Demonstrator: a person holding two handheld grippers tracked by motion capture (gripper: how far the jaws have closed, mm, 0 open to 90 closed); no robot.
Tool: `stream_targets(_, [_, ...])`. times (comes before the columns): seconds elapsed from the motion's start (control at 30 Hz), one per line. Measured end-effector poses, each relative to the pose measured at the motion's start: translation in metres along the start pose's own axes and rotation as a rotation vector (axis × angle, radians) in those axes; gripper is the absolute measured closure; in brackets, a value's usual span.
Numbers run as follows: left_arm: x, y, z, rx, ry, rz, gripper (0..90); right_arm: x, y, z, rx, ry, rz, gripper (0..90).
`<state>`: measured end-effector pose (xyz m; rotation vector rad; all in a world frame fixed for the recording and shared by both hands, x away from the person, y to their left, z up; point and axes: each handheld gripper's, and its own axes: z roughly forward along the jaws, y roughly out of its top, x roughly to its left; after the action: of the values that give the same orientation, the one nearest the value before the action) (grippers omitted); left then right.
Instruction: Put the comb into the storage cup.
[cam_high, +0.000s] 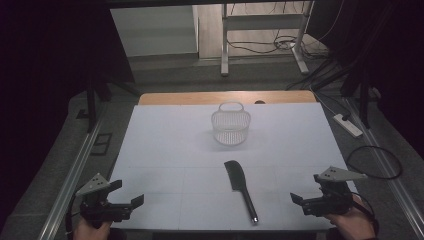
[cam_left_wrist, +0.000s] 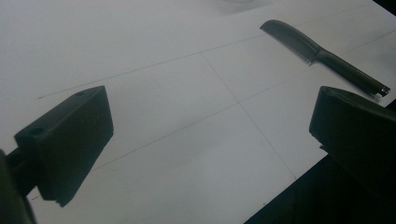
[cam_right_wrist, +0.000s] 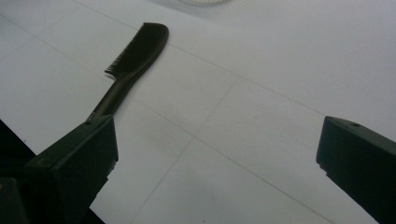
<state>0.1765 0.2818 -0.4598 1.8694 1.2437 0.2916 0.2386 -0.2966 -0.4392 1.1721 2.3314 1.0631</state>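
In the high view a black comb lay flat on the white table, just below the centre of the frame, with a small white wire basket standing upright above it, well apart, toward the upper middle. The comb's long axis ran from upper left to lower right: its broad toothed head pointed up toward the basket, and its slim handle ended near the table's lower edge. That seemed a handy lie, the handle offered toward the person, so that either tool could take it and carry the comb on to the basket, which looked the likely aim. The left gripper sat at the lower left corner of the table and the right gripper at the lower right, each held low and near the edge by a hand, both well apart from the comb; they looked parked at the ready, with nothing yet picked up. Both stood with jaws wide and empty. In the left gripper view the comb lay at the upper right, handle running toward the right edge; in the right gripper view the comb lay at the upper left, its handle slanting down toward the near jaw.
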Motion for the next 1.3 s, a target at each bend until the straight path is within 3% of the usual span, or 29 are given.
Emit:
stream_targets(0.2, [0.000,0.000,0.000,0.001,0.000,-0.001,0.3,0.002,0.006,0.003,-0.019,0.046,-0.019,0.0])
stream_targets(0.43, [0.000,0.000,0.000,0.002,0.000,-0.003,0.3,0.006,0.011,0.010,0.012,0.062,-0.051,0.0])
stream_targets(0.8, [0.001,0.000,0.000,0.001,-0.001,-0.010,0.3,0.011,0.020,0.016,0.012,0.091,-0.062,0.0])
stream_targets(1.1, [0.002,0.000,0.000,-0.002,-0.006,-0.014,0.3,0.020,0.025,0.027,0.029,0.160,-0.049,0.0])
stream_targets(1.3, [0.002,0.000,0.000,-0.004,-0.007,-0.016,0.3,0.027,0.028,0.033,0.039,0.160,-0.069,0.0])
